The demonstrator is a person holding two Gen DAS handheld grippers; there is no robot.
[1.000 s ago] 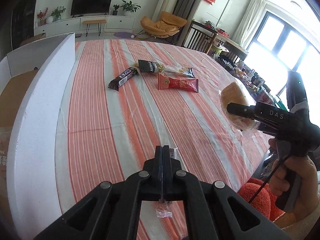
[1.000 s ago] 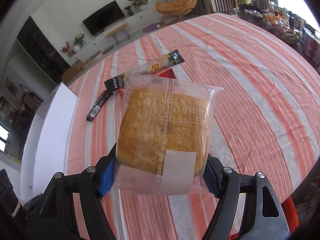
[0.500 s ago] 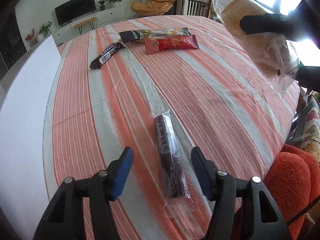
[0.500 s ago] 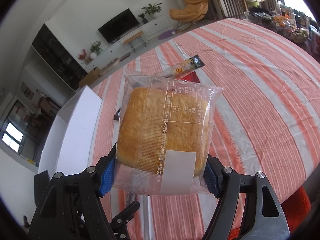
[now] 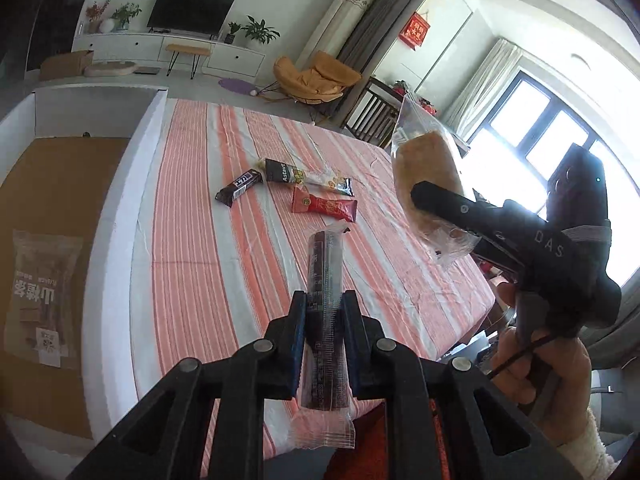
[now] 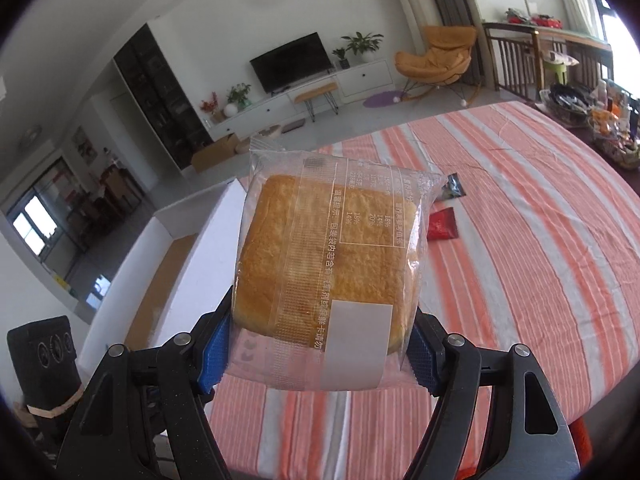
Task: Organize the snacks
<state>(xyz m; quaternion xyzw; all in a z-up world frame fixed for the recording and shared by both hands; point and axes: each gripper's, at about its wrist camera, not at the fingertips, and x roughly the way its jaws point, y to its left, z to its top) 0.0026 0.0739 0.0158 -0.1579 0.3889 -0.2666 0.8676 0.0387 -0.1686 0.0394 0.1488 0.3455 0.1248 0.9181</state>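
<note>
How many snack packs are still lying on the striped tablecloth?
3: dark bar, long Astart-labelled pack beside it, red pack just nearer. The right gripper and its cake pack may hide others.

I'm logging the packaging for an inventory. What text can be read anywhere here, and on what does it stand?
"DAS": on the right gripper's body.
"Astart" (uncertain): on the dark long wrapper on the table.
"18%", "14%", "20%": in the table printed on the cake packet.
Chinese print on the cake packet, on the bag in the box and on the held dark bar: too small or blurred.

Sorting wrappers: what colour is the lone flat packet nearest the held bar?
Red packet; left wrist view.
</note>
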